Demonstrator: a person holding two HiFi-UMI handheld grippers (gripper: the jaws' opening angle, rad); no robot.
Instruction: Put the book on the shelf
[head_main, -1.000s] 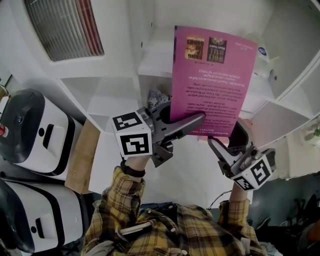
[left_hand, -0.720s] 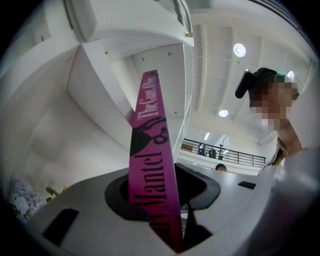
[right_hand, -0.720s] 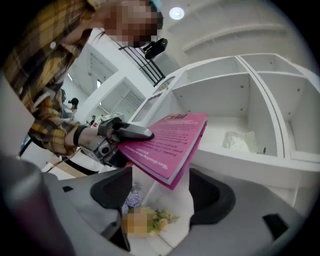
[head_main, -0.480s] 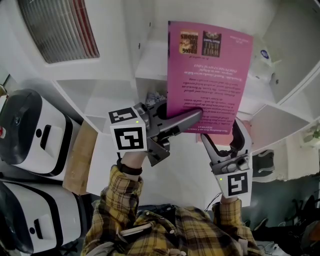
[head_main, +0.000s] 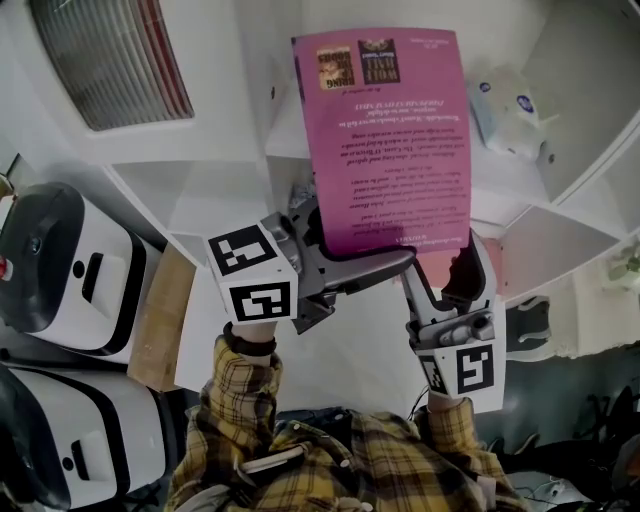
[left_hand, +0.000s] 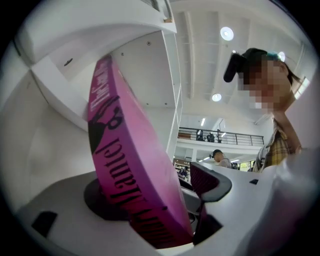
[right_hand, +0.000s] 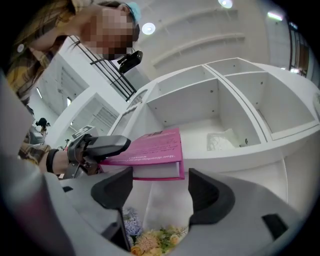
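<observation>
My left tongs (head_main: 385, 258) pinch the pink book (head_main: 385, 140) only at its lower edge and my right tongs (right_hand: 160, 179) stand wide and empty, so I fear it swings and slips before the white shelf (right_hand: 240, 155).

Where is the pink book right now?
In the head view the pink book is at top centre, before the white shelf, its near edge clamped in the left tongs, the open right tongs just below.
</observation>
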